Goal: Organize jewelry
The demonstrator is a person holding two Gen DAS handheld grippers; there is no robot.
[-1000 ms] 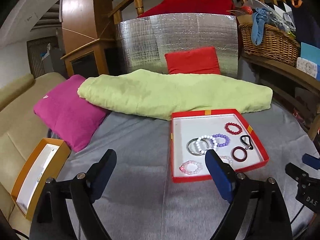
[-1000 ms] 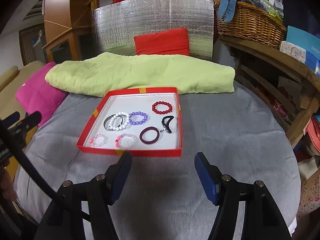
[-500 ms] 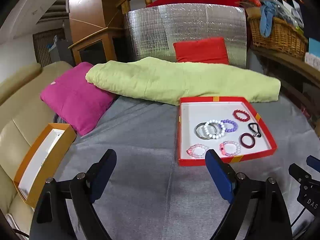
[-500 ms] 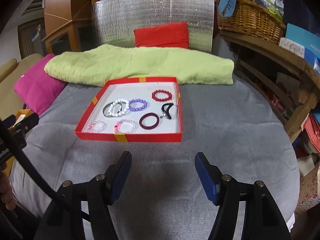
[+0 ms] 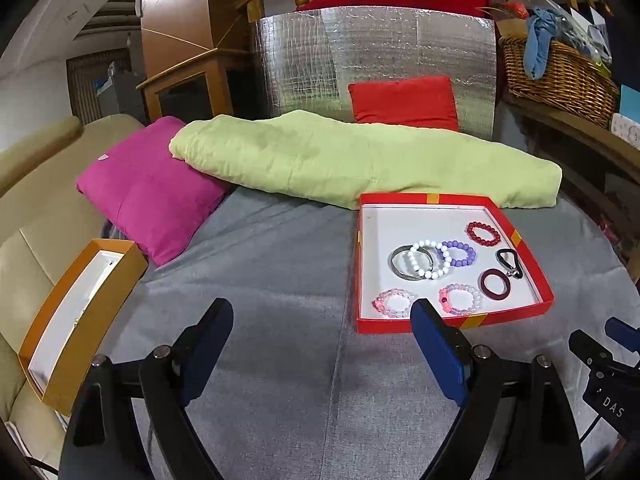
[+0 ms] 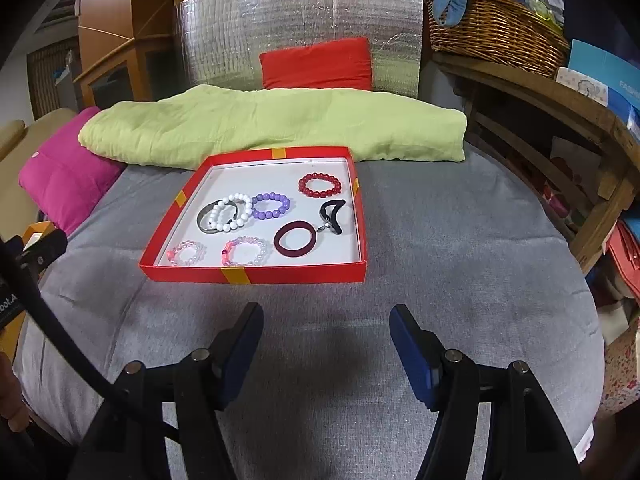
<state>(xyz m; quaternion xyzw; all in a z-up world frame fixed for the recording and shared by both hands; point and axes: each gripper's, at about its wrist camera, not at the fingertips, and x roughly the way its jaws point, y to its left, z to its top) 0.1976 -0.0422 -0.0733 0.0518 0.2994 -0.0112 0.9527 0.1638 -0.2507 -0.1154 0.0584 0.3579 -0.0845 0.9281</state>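
Observation:
A red tray [image 6: 256, 275] with a white floor lies on the grey cloth and also shows in the left wrist view [image 5: 452, 324]. It holds several bracelets: red beads [image 6: 320, 186], purple beads [image 6: 269, 206], white beads [image 6: 231, 213] over a metal bangle [image 6: 205, 220], two pale pink ones [image 6: 186, 253] [image 6: 245, 251], a maroon ring [image 6: 295, 239] and a black loop [image 6: 332, 216]. My right gripper [image 6: 326, 348] is open and empty in front of the tray. My left gripper [image 5: 320, 340] is open and empty, left of the tray. An orange box [image 5: 68, 320] sits at the far left.
A green folded blanket [image 5: 360, 160] lies behind the tray, a pink cushion [image 5: 148, 188] to its left, a red cushion [image 5: 404, 102] against a silver panel. A wicker basket [image 6: 496, 28] stands on a wooden shelf at the right. A beige sofa [image 5: 24, 240] is on the left.
Both grippers have pulled back and lifted a little from the tray, so it shows whole in both views. Both stay open. Nothing in the tray has moved.

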